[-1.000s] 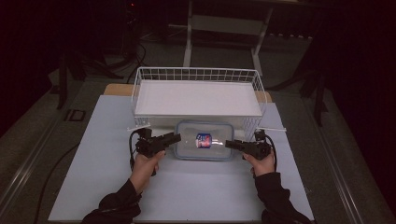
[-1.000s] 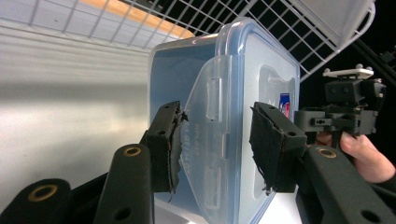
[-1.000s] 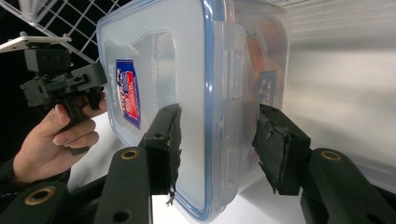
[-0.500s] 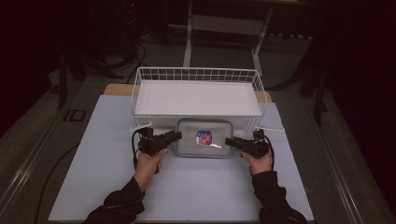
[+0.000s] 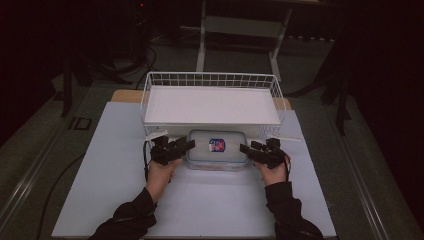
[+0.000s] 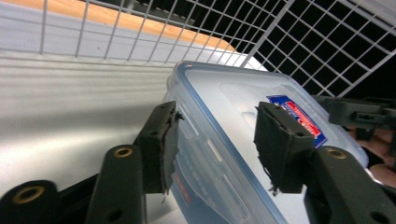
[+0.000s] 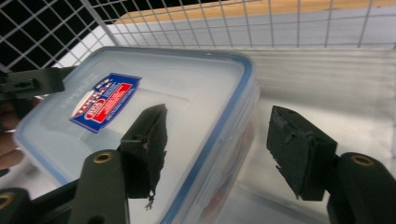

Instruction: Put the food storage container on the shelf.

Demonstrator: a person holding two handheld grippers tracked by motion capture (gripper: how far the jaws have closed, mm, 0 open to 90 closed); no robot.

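Note:
A clear plastic box [image 5: 217,150] with a blue-rimmed lid and a red-and-blue label sits just in front of a white wire basket [image 5: 210,75]. My left gripper [image 5: 186,146] is at the box's left end and my right gripper [image 5: 246,149] at its right end. In the left gripper view the jaws [image 6: 217,140] stand wide apart astride the box's end [image 6: 224,107]. In the right gripper view the gripper [image 7: 217,149] is open too: one pad over the lid [image 7: 140,102], the other clear of the box's side.
The basket's wire wall [image 6: 327,42] rises right behind the box, with a flat white bottom inside. A white mat [image 5: 115,165] covers the table around both hands. Dark floor, stands and cables lie beyond the table.
The box has shifted a little farther away, up against the basket's front wall, and both grippers have moved along with it at its ends.

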